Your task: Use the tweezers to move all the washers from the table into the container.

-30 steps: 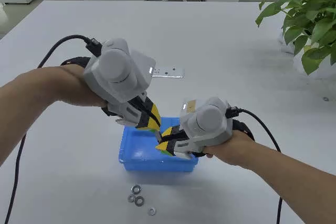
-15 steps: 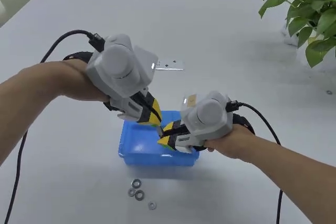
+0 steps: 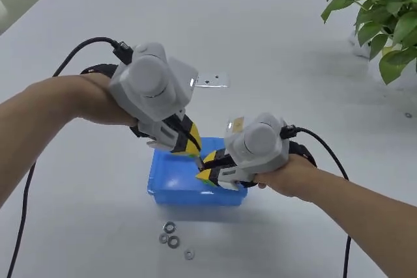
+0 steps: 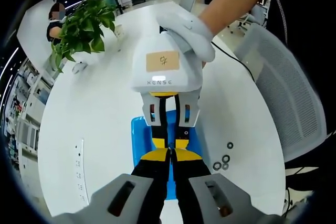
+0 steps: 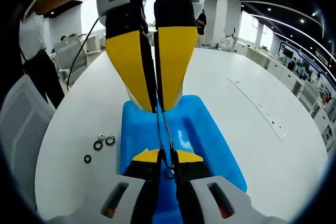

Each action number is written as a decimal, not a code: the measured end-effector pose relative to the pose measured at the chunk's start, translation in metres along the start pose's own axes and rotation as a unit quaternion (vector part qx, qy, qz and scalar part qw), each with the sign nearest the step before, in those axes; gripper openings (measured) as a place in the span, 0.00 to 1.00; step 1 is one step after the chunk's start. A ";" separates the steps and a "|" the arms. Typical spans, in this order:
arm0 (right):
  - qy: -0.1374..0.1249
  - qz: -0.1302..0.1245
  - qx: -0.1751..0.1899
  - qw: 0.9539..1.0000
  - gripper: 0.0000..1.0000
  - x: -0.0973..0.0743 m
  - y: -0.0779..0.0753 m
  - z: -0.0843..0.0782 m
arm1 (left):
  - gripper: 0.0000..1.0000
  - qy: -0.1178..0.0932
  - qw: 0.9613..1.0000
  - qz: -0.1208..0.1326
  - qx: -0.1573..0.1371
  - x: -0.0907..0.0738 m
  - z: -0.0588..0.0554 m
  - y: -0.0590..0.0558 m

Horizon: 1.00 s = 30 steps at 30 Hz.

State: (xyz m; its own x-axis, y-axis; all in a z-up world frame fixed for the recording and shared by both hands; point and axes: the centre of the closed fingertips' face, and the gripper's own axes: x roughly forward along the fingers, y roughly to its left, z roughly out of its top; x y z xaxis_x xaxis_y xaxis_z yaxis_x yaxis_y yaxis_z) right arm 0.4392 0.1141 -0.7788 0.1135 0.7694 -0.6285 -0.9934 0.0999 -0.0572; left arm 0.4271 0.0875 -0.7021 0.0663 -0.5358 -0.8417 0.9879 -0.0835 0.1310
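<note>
Nearest on the white table (image 3: 78,226), four washers (image 3: 173,241) lie loose just before the blue container (image 3: 169,183); above it, right gripper (image 3: 206,174) and left gripper (image 3: 194,150) meet tip to tip, both clamped on the tweezers (image 5: 163,132); far right stands a plant (image 3: 384,17).

The left hand-held gripper (image 3: 194,150) and the right hand-held gripper (image 3: 204,172) are each cased in a rounded grey housing (image 3: 153,86), with yellow-and-black jaws. A black cable (image 3: 94,39) is fitted to each. A tan label (image 4: 163,61) is carried on the right housing.
</note>
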 end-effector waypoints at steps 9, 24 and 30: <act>-0.002 -0.002 -0.002 1.000 0.11 -0.002 0.001 0.003 | 0.05 -0.001 1.000 0.002 0.001 -0.003 0.003 -0.002; -0.015 -0.012 -0.016 1.000 0.11 -0.015 0.012 0.022 | 0.05 0.000 1.000 0.008 0.006 -0.022 0.017 -0.013; -0.022 -0.015 -0.021 0.999 0.11 -0.022 0.020 0.030 | 0.05 -0.002 1.000 0.011 0.006 -0.030 0.023 -0.021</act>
State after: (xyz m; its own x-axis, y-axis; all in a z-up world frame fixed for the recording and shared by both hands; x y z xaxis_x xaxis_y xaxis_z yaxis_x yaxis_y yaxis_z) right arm 0.4171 0.1184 -0.7429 0.1439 0.7935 -0.5912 -0.9892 0.0983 -0.1089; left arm 0.4014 0.0862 -0.6675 0.0880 -0.5404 -0.8368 0.9845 -0.0808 0.1557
